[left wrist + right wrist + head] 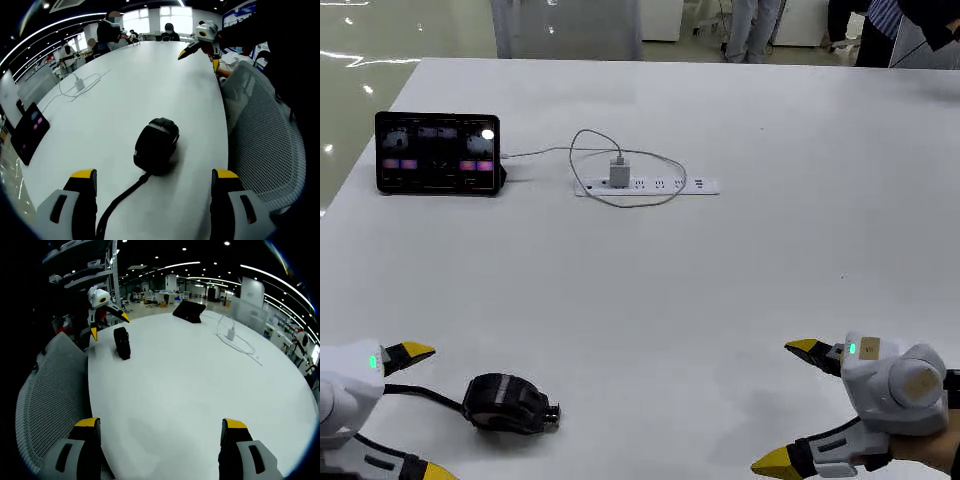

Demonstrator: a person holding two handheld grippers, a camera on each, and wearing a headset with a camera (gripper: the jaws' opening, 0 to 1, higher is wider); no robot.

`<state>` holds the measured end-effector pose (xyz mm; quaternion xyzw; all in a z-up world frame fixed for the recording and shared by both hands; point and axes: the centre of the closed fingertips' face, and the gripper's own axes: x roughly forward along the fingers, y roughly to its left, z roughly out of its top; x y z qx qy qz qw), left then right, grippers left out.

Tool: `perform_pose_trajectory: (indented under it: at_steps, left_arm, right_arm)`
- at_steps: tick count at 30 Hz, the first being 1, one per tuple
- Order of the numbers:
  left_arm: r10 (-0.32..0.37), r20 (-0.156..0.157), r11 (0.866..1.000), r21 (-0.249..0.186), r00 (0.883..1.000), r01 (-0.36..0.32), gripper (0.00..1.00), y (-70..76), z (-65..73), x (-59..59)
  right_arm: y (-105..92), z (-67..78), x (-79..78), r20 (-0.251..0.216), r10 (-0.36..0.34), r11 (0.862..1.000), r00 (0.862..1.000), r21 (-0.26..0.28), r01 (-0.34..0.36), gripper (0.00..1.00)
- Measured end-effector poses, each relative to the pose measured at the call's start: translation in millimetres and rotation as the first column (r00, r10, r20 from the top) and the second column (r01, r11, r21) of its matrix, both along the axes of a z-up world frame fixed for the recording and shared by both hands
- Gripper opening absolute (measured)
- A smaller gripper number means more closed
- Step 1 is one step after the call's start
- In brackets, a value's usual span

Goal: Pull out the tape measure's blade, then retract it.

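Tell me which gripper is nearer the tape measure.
The left gripper: the black tape measure lies just ahead of its open jaws, while the right gripper is far off across the table.

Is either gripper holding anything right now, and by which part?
Nothing is held. The left gripper and right gripper are both open; the black round tape measure lies on the white table ahead of the left jaws, untouched.

The left hand-held gripper and the right hand-held gripper sit low, well apart, facing each other, jaws spread wide.
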<state>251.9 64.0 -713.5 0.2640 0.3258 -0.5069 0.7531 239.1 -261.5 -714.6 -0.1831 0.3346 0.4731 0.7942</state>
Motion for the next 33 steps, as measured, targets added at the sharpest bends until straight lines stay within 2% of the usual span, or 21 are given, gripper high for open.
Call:
perform_pose_trajectory:
  at_steps: [4,7,11,13,15,20,23,26,29,31,33]
  left_arm:
    - [-0.049,-0.012,0.999,0.017,0.999,0.049,0.91,-9.9,-1.1,4.0]
    - [-0.096,-0.012,0.994,0.057,0.995,0.096,0.88,-16.2,-6.3,4.9]
    - [-0.105,-0.017,0.993,0.06,0.994,0.106,0.81,-22.1,-10.9,9.8]
    - [-0.106,-0.023,0.992,0.072,0.994,0.108,0.76,-23.3,-16.2,12.4]
    - [-0.125,-0.022,0.987,0.098,0.992,0.126,0.72,-27.8,-19.8,9.7]
    - [-0.17,-0.033,0.978,0.117,0.985,0.172,0.66,-35.5,-24.6,7.7]
    - [-0.177,-0.047,0.976,0.12,0.983,0.182,0.61,-37.7,-27.9,9.2]
    - [-0.178,-0.041,0.974,0.135,0.983,0.182,0.61,-38.7,-33.1,14.7]
    - [-0.167,-0.04,0.973,0.156,0.985,0.171,0.54,-39.3,-36.8,20.0]
    - [-0.137,-0.055,0.98,0.135,0.989,0.143,0.47,-41.9,-36.7,21.9]
    - [-0.135,-0.075,0.983,0.119,0.988,0.143,0.45,-44.8,-37.3,20.9]
  right_arm:
    - [7.6,0.4,1.6,-0.002,0.011,1.0,1.0,0.007,-0.011,0.99]
    - [12.6,-0.9,2.6,-0.009,0.02,1.0,1.0,0.007,-0.02,0.99]
    - [18.4,0.1,3.3,-0.008,0.028,1.0,1.0,0.016,-0.027,0.99]
    - [24.1,2.3,3.9,-0.012,0.027,0.999,1.0,0.044,-0.027,0.99]
    - [27.0,1.4,5.5,-0.003,0.036,0.999,0.999,0.04,-0.036,0.99]
    - [35.8,1.1,6.9,0.001,0.061,0.998,0.998,0.033,-0.061,0.99]
    - [41.2,1.0,8.3,0.003,0.072,0.997,0.997,0.037,-0.073,0.99]
    - [46.5,1.0,9.3,0.005,0.081,0.996,0.997,0.041,-0.081,0.99]
    - [53.3,-0.1,10.0,0.005,0.094,0.995,0.996,0.044,-0.094,0.99]
    - [56.6,-1.0,10.3,0.004,0.1,0.994,0.995,0.047,-0.1,0.99]
    - [60.9,-1.0,10.2,0.007,0.112,0.992,0.994,0.051,-0.112,0.99]
